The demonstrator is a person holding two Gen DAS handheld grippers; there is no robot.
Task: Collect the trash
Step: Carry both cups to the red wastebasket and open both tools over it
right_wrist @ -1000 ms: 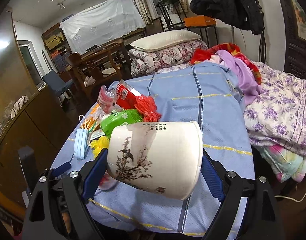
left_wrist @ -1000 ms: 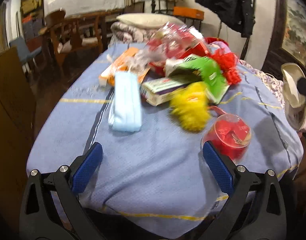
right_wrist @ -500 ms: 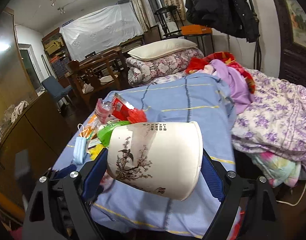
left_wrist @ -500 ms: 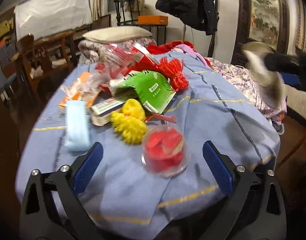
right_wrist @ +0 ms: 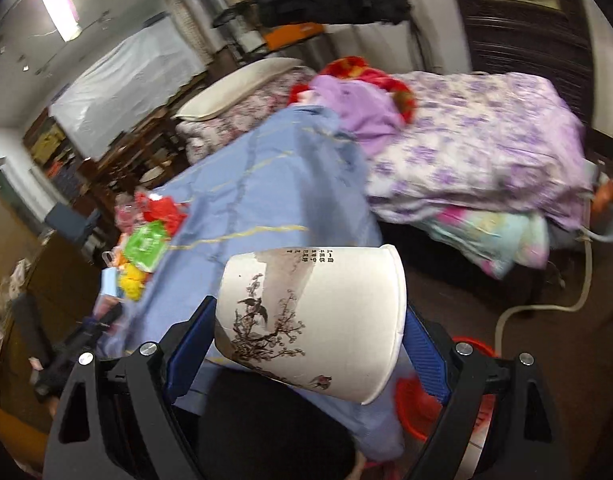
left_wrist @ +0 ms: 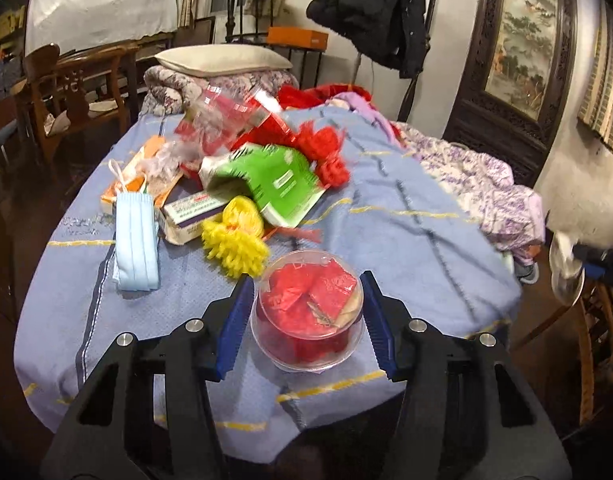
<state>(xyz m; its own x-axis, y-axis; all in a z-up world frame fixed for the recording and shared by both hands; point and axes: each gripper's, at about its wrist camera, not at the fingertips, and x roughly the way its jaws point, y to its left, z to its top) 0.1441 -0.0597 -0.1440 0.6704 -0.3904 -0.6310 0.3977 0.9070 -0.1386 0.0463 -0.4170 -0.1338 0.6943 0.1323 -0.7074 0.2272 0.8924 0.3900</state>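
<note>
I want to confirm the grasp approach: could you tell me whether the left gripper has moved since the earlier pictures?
Yes. The left gripper has advanced to the clear tub resting on the blue bedspread, its fingers now flanking the tub.

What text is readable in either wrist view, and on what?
Nothing reads cleanly enough to quote.
Paper cup in the right gripper: columns of small Chinese characters near the rim, too small to read.
Green packet: white label patch with print, blurred.
White box beside the blue face mask: dark and red lines of print, blurred.
Clear tub between the left gripper's jaws: no text visible.
</note>
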